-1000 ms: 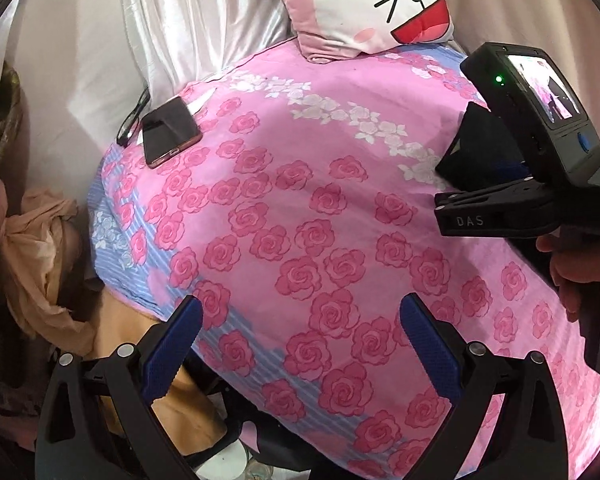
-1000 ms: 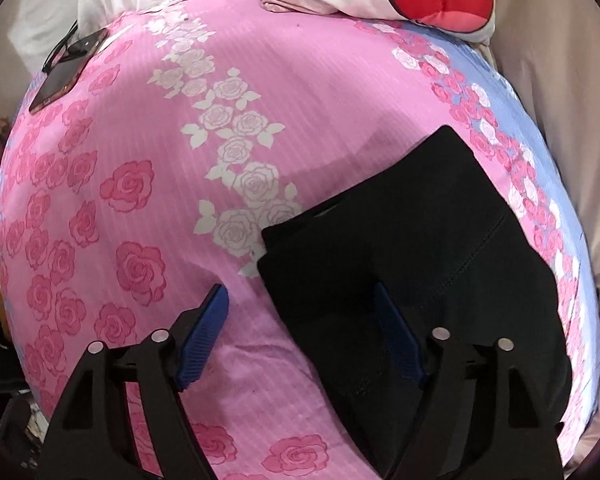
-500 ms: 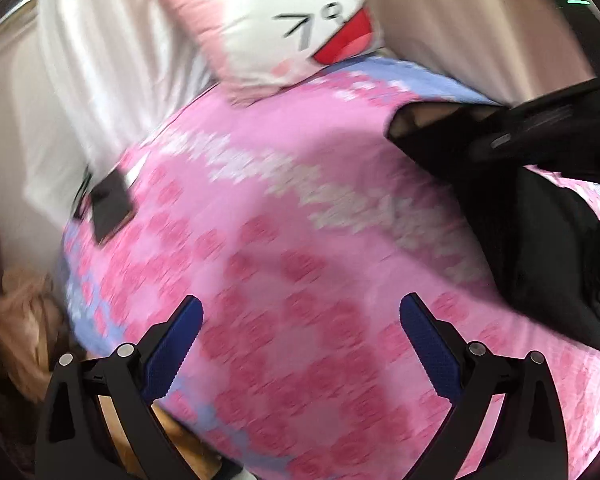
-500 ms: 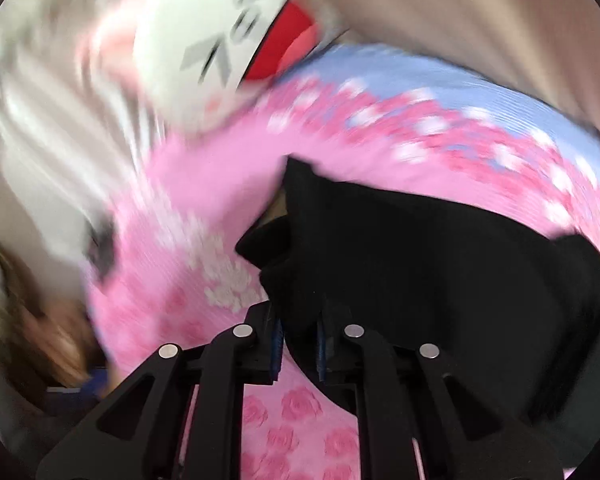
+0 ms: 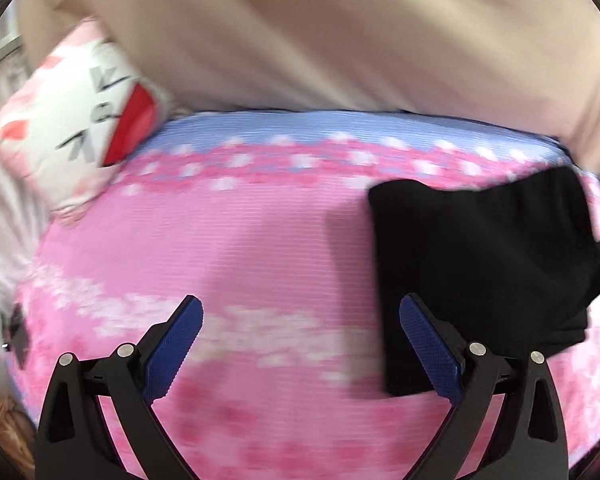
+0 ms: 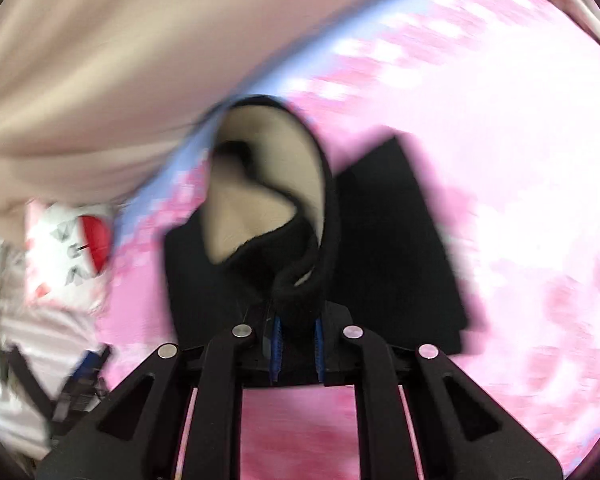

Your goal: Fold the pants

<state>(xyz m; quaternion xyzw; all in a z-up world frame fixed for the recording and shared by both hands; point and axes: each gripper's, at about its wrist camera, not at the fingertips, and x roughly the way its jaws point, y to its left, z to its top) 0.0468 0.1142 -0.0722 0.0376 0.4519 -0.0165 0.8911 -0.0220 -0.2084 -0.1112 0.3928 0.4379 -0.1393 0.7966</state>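
The black pants (image 5: 480,248) lie on the pink rose bedspread (image 5: 240,248) at the right in the left wrist view. My left gripper (image 5: 300,344) is open and empty just left of them, its right finger beside their near corner. In the right wrist view my right gripper (image 6: 296,344) is shut on a bunched edge of the black pants (image 6: 388,232) and lifts it, so the waistband gapes open with beige showing through. Both views are blurred by motion.
A white and pink cartoon pillow (image 5: 76,128) lies at the bed's far left, also in the right wrist view (image 6: 72,252). A beige curtain (image 5: 320,32) hangs behind the bed. A dark phone (image 5: 18,340) sits at the left edge.
My right gripper closed on the pants' edge and lifted it. Both grippers swung right, so the pillow moved left in view. My left gripper stayed open and came beside the pants.
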